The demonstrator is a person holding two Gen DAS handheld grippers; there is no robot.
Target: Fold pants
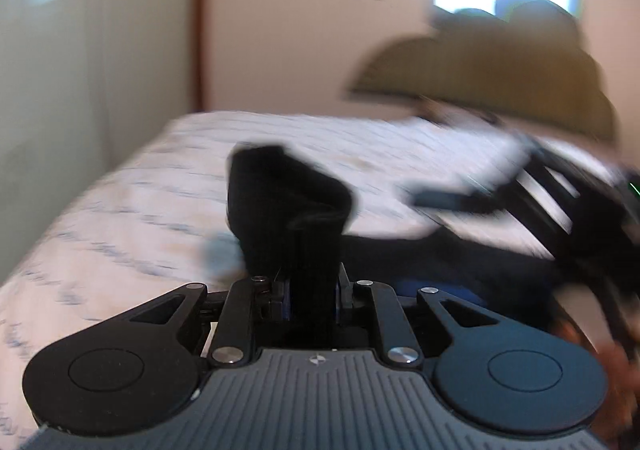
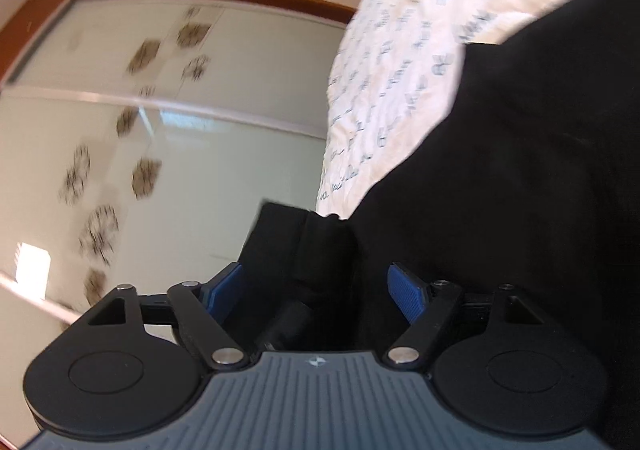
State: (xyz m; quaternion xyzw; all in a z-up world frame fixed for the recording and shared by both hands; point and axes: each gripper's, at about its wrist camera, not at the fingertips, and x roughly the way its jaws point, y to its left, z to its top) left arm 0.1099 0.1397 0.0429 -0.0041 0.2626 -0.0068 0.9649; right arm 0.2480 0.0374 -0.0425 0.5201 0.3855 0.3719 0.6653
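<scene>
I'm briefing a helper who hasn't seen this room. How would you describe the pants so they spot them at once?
Start at the bed, covered by a pale sheet printed with small blue marks. The pants are the plain black cloth lying across it, one bunched end pinched in the left gripper and another fold sitting between the right gripper pads. Nothing else on the sheet is solid black fabric.

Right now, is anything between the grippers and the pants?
No. Both grippers already have the black pants between their fingers: the left gripper is shut on them, the right gripper is wider around a bunch.
</scene>
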